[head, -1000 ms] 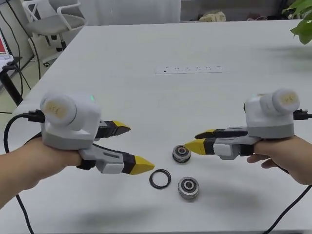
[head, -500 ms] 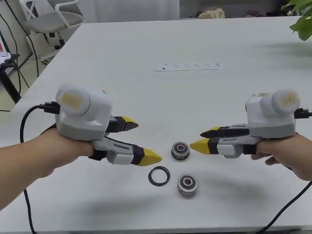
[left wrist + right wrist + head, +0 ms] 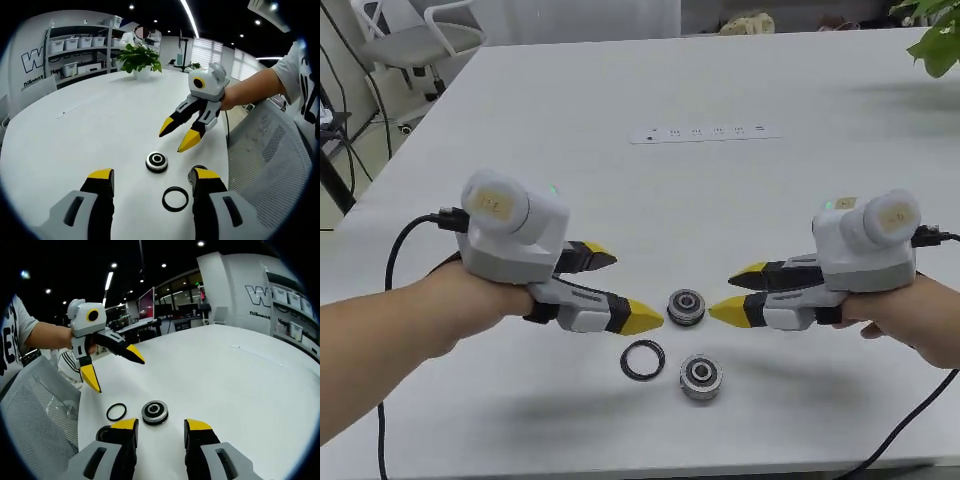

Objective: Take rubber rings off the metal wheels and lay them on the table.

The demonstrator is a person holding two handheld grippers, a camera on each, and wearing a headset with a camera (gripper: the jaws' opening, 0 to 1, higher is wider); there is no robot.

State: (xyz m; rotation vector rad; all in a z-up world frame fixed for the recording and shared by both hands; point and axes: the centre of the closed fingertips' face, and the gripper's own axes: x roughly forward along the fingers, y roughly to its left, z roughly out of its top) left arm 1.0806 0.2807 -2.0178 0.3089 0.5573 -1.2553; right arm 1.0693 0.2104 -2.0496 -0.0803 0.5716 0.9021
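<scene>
In the head view, a second wheel [image 3: 701,377] lies beside the ring [image 3: 642,360].

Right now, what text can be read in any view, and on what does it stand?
"W": large letter on the wall, the rest cut off.
Small line under it: blurred, not readable.
Print on the person's shirt: partial, not readable.
Marks on the power strip: too small.

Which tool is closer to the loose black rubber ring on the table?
Left. The left tool hovers right beside the loose black rubber ring; the right tool sits beyond the farther round metal wheel.
</scene>
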